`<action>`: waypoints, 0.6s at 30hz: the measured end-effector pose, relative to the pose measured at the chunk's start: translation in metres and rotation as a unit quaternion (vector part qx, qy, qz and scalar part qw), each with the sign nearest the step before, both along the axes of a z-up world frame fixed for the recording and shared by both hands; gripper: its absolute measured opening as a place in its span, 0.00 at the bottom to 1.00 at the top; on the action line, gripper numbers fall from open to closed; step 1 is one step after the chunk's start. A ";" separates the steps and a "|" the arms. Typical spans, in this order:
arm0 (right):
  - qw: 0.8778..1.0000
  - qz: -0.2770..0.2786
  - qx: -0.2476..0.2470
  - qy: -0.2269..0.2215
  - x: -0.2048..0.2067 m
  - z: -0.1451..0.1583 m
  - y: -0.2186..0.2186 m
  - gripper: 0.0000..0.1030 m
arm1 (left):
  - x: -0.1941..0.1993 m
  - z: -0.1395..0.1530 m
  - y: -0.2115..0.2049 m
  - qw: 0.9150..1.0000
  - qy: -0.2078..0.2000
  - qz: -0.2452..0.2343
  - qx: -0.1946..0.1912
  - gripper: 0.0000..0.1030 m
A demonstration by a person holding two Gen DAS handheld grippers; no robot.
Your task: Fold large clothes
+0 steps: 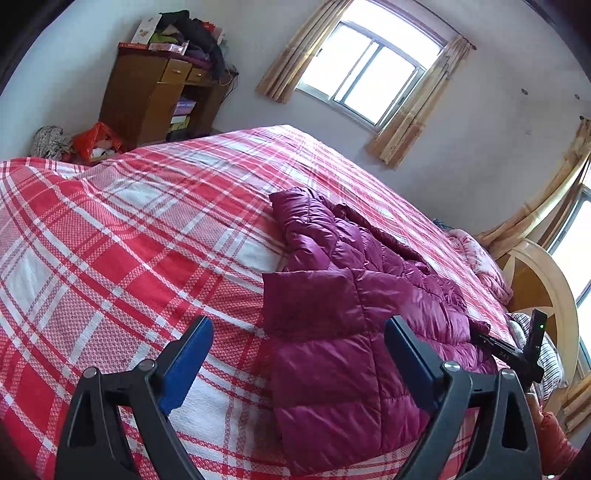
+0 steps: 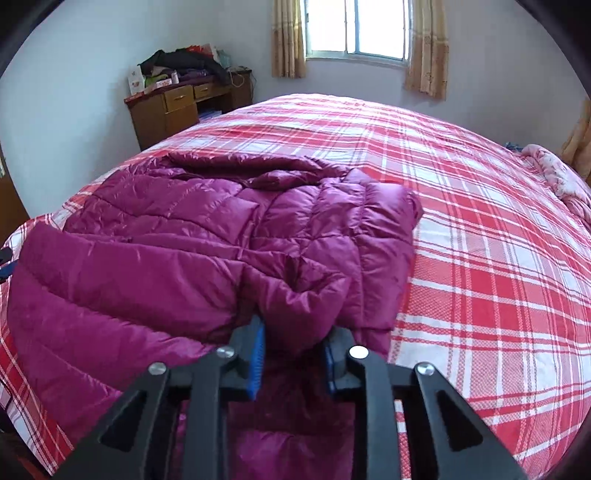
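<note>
Right gripper (image 2: 293, 360) is what I watch first: its blue pads have closed onto a bunched fold of the magenta puffer jacket (image 2: 192, 236), and the fabric is pinched between them at the near edge of the garment. My left gripper (image 1: 299, 354) stands wide apart with nothing between its pads; it hovers over the near left corner of the jacket, where the hem meets the bedspread.

I see the jacket lying on the red and white plaid bedspread (image 2: 480, 229), near the edge of the bed closest to me, partly doubled over, with one flap lying across the body and the far part rumpled.

My judgement is that it will handle light and very soft, puffing back up after each crease. The shiny shell looks slippery, so a shallow pinch could slide off. I would take it by a seam or the hem, where the quilting gives the pads something thicker to bite.

I find the bed broad and fairly flat, with plenty of bare spread to the right and beyond. Against the far wall stands a wooden cabinet (image 2: 177, 107) piled with clothes and boxes, and a curtained window (image 2: 356, 29) brightens the room. A pink blanket (image 2: 557, 173) lies at the far right edge.
</note>
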State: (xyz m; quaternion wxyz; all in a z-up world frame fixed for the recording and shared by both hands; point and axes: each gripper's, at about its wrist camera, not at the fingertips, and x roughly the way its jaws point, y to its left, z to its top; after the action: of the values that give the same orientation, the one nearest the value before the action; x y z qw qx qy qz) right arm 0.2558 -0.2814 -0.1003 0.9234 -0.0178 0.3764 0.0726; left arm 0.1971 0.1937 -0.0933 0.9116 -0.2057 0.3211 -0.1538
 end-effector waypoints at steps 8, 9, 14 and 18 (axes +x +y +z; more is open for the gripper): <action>0.999 -0.032 0.022 -0.023 -0.014 0.002 -0.006 0.21 | 0.040 -0.015 -0.028 0.998 0.063 -0.023 0.020 0.91; 0.999 -0.033 0.021 -0.023 -0.014 0.003 -0.005 0.21 | 0.044 -0.016 -0.028 0.997 0.068 -0.021 0.011 0.91; 0.998 -0.041 0.031 -0.021 -0.014 0.001 -0.007 0.21 | 0.051 -0.024 -0.037 0.995 0.099 0.001 0.018 0.79; 0.998 -0.044 0.030 -0.015 -0.013 -0.004 -0.007 0.21 | 0.044 -0.023 -0.047 0.993 0.101 0.009 0.060 0.46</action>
State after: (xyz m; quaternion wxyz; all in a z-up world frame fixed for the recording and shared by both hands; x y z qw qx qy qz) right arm 0.2428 -0.2886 -0.1047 0.9313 0.0256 0.3609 0.0426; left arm 0.2413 0.1464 -0.1166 0.8866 -0.1680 0.4182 -0.1042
